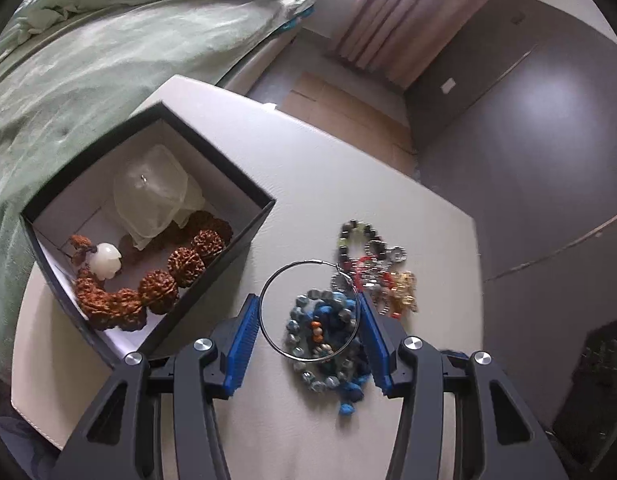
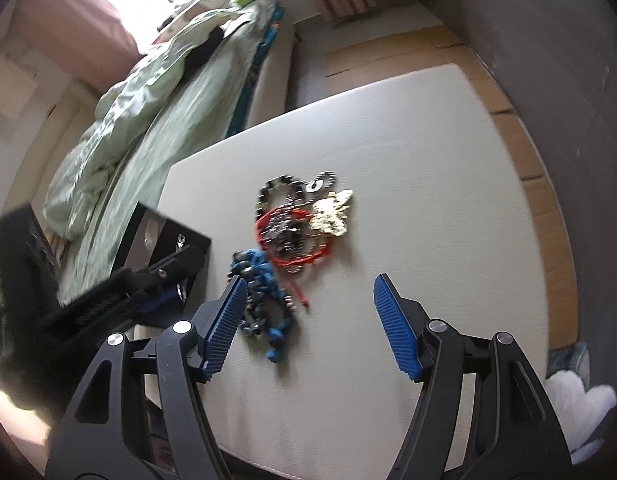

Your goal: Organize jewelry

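Note:
A black box [image 1: 212, 152] stands open at the table's left, holding a brown seed bracelet [image 1: 160, 284], a white bead and a clear pouch [image 1: 148, 192]. My left gripper [image 1: 308, 316] is open above a blue bead bracelet [image 1: 328, 344], with a thin silver hoop [image 1: 268, 292] between its pads. A tangle of dark, red and gold jewelry [image 1: 376, 272] lies just beyond. My right gripper [image 2: 308, 308] is open and empty above the table, right of the blue beads [image 2: 260, 292] and near the tangle [image 2: 300, 224]. The box [image 2: 164, 236] and the left gripper's body [image 2: 120, 292] show at its left.
The table [image 1: 308, 168] is pale and small, with a bed under a green cover [image 1: 68, 80] along its left. Dark cabinet doors [image 1: 548, 140] and a curtain [image 1: 388, 12] stand beyond. A white cloth [image 2: 580, 408] lies off the table's right edge.

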A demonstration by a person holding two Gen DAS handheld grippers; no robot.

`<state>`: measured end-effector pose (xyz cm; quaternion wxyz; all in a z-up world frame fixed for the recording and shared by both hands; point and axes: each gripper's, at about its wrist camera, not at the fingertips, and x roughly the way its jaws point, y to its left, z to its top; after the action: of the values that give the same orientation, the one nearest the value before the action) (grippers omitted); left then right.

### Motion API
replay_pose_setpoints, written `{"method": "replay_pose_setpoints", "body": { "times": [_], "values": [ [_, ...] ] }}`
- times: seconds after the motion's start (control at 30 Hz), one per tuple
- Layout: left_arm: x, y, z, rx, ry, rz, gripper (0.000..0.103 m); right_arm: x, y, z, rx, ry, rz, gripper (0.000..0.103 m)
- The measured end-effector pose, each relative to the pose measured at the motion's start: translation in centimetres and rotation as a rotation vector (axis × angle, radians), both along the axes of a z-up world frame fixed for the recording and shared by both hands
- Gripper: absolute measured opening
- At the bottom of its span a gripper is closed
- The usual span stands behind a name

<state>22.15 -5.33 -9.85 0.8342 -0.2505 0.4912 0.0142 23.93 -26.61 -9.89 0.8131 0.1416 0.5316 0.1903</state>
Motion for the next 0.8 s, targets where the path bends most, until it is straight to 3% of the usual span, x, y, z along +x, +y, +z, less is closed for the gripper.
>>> {"method": "replay_pose_setpoints", "body": {
  "times": [0.1, 0.27, 0.8],
  "values": [
    [-0.9, 0.2, 1.8, -0.032, -0.043, -0.029, 0.047, -0.2, 1.5, -0.1, 0.016, -0.008, 0.062, 0.046],
    [-1.6, 1.0, 4.4, -0.033, -0.121, -0.039, 0.047, -0.3, 3.8, -0.7, 0.032, 0.003, 0.131, 0.029],
    [-1.9, 8.4, 5.8, -0.021, -0.123, 0.036, 0.047, 1.0, 6.4, -3.5, -0.037, 0.082, 0.117, 0.028]
  ]
}}
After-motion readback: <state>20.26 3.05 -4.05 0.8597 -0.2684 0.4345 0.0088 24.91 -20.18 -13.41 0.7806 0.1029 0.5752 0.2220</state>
